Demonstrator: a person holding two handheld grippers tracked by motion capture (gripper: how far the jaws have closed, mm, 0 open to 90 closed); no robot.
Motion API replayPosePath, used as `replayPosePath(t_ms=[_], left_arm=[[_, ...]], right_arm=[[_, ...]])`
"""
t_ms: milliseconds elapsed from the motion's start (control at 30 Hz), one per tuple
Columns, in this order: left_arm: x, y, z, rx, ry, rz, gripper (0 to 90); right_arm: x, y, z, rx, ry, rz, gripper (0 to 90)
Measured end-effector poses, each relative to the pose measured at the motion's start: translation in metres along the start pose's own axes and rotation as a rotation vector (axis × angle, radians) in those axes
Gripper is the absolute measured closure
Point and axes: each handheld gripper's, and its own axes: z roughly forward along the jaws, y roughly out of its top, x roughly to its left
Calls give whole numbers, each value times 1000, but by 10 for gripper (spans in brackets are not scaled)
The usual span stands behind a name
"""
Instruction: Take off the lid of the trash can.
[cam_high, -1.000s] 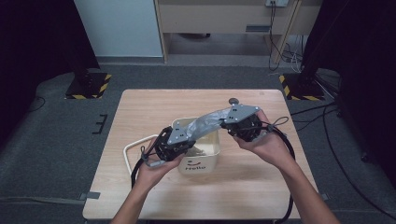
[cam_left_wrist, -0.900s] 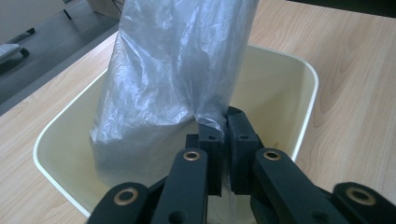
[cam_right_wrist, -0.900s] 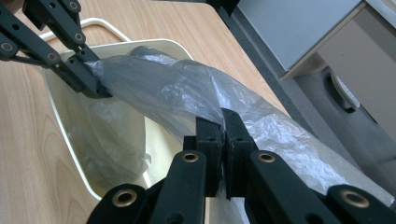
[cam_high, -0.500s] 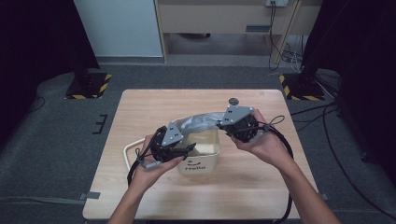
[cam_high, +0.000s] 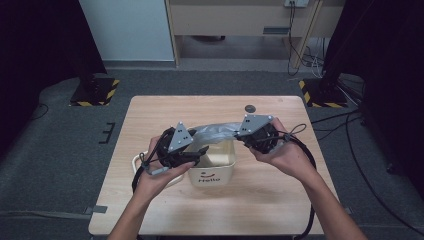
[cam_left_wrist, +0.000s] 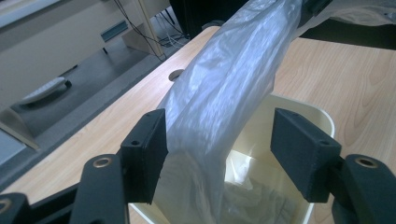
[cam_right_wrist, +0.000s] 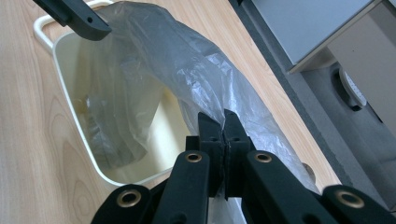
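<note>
Plastic bag (cam_high: 216, 132), grey and see-through, stretches in your high view from your left gripper (cam_high: 196, 154) across to your right gripper (cam_high: 246, 138), above the cream bin (cam_high: 215, 172) marked "Hello" that stands on the desk (cam_high: 165, 112) just under both sets of fingers. A small dark round spot (cam_high: 250, 108) lies on the desk beyond your right gripper.

From your left gripper view, your fingers (cam_left_wrist: 145, 151) have just been opening and stand released, with the bag (cam_left_wrist: 224, 93) hanging between them; it brushes the left finger and stays clear of the right one (cam_left_wrist: 299, 151). The bag's lower end drops into the bin (cam_left_wrist: 322, 121) directly ahead of the fingers.

From your right gripper view, your fingers (cam_right_wrist: 212, 135) are clenched on an edge of the bag (cam_right_wrist: 187, 70), which arches from them up and over the bin (cam_right_wrist: 65, 84) toward one black finger of the left gripper (cam_right_wrist: 74, 16) at the far top.
</note>
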Motion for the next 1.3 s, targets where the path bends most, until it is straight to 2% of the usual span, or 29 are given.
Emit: replayPosePath(t_ms=[33, 333, 400, 533, 633, 733, 900, 967, 1100, 1267, 1300], left_arm=[[0, 2, 1, 5, -9, 15, 383], [-4, 16, 17, 31, -43, 60, 508], [-4, 18, 19, 39, -47, 67, 594], [-3, 19, 20, 41, -52, 50, 771], [-2, 20, 22, 40, -69, 30, 848], [1, 20, 22, 40, -72, 10, 874], [6, 20, 19, 28, -60, -24, 888], [9, 19, 17, 21, -61, -36, 890], [13, 19, 13, -2, -55, -59, 893], [16, 18, 8, -18, -53, -73, 897], [16, 18, 8, -20, -58, -78, 898]], right_arm=[[0, 0, 0, -4, 3, -5, 897], [3, 3, 4, 12, 13, -19, 895], [3, 2, 4, 10, 15, -20, 894], [3, 1, 4, 13, 14, -14, 886], [4, -1, 4, 14, 18, -10, 867], [4, -3, 5, 9, 17, -9, 817], [7, -9, 8, -6, 17, 25, 664], [8, -11, 9, -12, 15, 23, 606], [10, -15, 9, -13, -25, 20, 455], [9, -24, 9, -10, -63, 33, 391], [8, -25, 10, -9, -72, 40, 411]])
